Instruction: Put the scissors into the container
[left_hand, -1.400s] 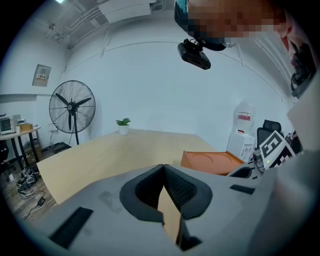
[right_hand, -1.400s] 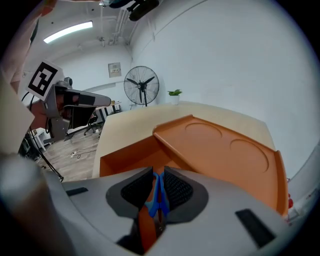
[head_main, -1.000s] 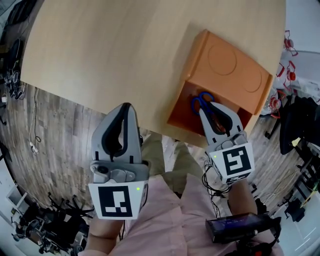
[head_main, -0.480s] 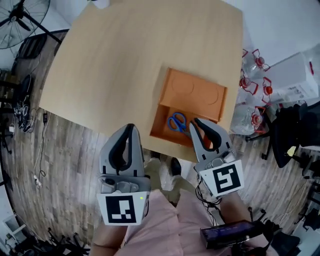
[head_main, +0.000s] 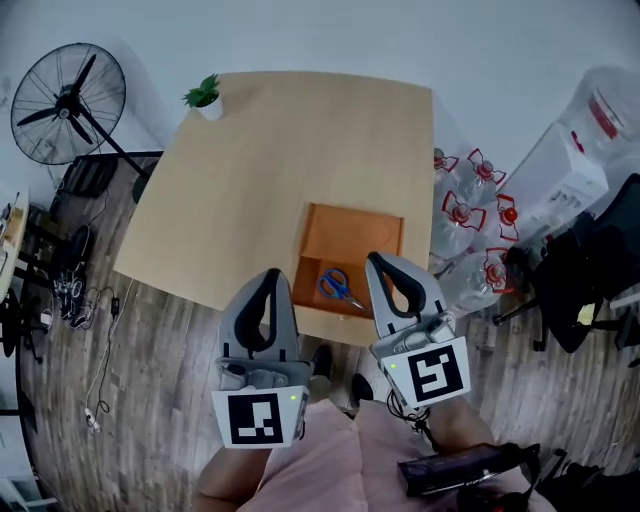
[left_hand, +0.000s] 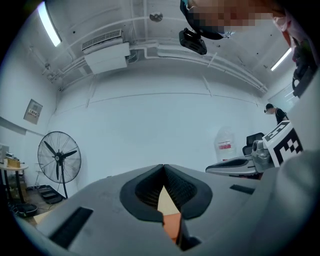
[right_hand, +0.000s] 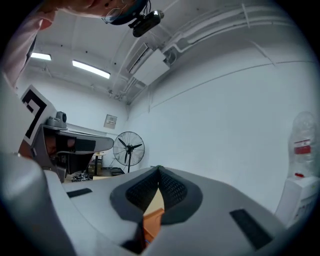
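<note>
Blue-handled scissors (head_main: 338, 287) lie inside the orange container (head_main: 352, 232), which sits at the near right edge of the wooden table (head_main: 270, 160). My left gripper (head_main: 270, 272) is held near the person's body, left of the container and off the table's near edge, its jaws shut on nothing. My right gripper (head_main: 372, 257) hovers by the container's near right corner, also shut and holding nothing. In the left gripper view the pads meet at the tip of the left gripper (left_hand: 163, 167), with a strip of orange container (left_hand: 171, 225) below. The right gripper view shows the right gripper (right_hand: 159, 169) closed the same way.
A standing fan (head_main: 68, 100) is on the floor at the far left. A small potted plant (head_main: 205, 95) stands on the table's far left corner. Large water bottles (head_main: 470, 215) cluster right of the table, with a dark chair (head_main: 590, 260) beyond. Cables lie on the floor at left.
The head view has pulled up and back, so the whole table shows. My right gripper has drawn back from over the scissors in the container toward the person. Both jaws stayed shut.
</note>
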